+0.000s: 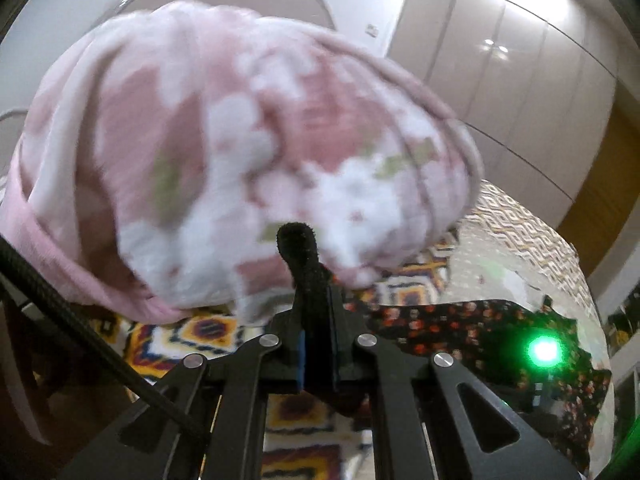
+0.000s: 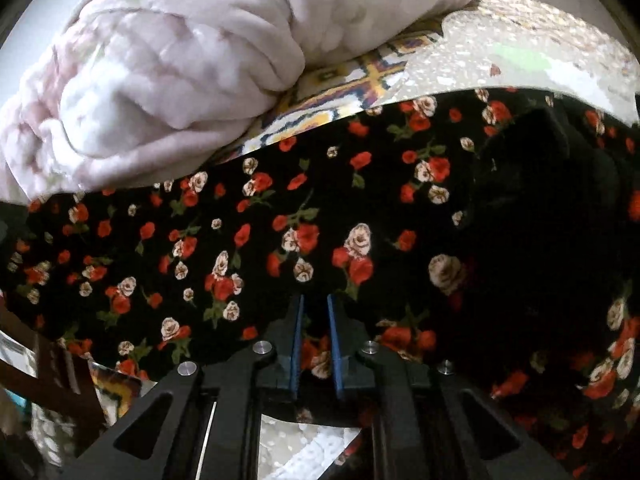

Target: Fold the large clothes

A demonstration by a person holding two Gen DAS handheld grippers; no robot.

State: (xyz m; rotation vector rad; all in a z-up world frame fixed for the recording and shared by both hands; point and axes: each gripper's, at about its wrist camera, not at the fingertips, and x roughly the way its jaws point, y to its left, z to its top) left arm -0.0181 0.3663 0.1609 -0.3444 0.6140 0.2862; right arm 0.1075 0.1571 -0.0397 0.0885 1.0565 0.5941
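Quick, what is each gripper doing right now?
Left gripper: shut on a black strip of cloth.
Right gripper: shut on the flowered black garment.

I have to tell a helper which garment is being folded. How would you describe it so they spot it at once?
On the bed's geometric patterned cover, below the bunched pale pink blanket, lies the garment. It is the only black fabric, scattered with red and cream roses.

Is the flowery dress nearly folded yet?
Just starting. No fold shows yet: the floral dress lies spread on the bed. Left gripper pinches a black cloth bit; right gripper grips the dress edge. All folding remains.
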